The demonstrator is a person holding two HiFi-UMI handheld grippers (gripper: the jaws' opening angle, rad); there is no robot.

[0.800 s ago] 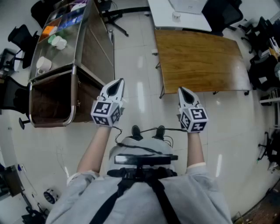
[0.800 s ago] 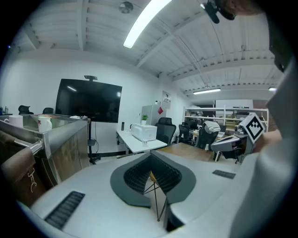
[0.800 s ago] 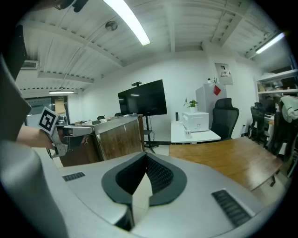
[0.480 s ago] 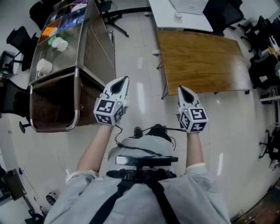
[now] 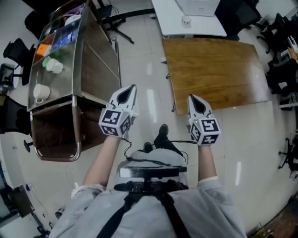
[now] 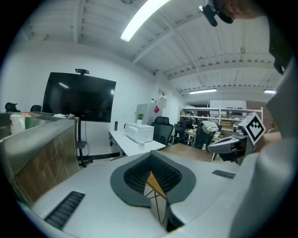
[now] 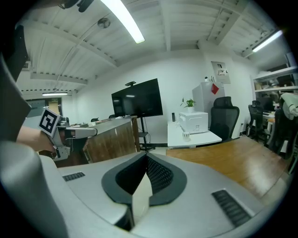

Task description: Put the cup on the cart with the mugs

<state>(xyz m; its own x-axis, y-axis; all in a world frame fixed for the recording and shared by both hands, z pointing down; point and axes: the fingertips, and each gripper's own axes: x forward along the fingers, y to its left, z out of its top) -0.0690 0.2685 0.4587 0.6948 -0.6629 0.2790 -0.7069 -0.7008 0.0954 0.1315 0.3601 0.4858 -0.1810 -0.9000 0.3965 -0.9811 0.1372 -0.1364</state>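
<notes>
The cart's (image 5: pixel 100 56) far end runs off the top edge of the head view, and the things on its steel top are small. One white mug (image 5: pixel 41 91) with a handle is plain to see. Two pale vessels (image 5: pixel 52 66) beyond it may be mugs too, while an orange item (image 5: pixel 43 49) and blue items (image 5: pixel 63 39) farther on are too blurred to name. The white box (image 5: pixel 198 5) on the white counter (image 5: pixel 167 21) is cut by the frame. The left claw (image 5: pixel 132 89) and the right claw (image 5: pixel 192 98) are each closed tip to tip on nothing, side by side above the floor (image 5: pixel 149 56). One small white cup (image 5: pixel 186 19) stands on the white counter, beyond the wooden table (image 5: pixel 214 65) and well apart from the cart.
</notes>
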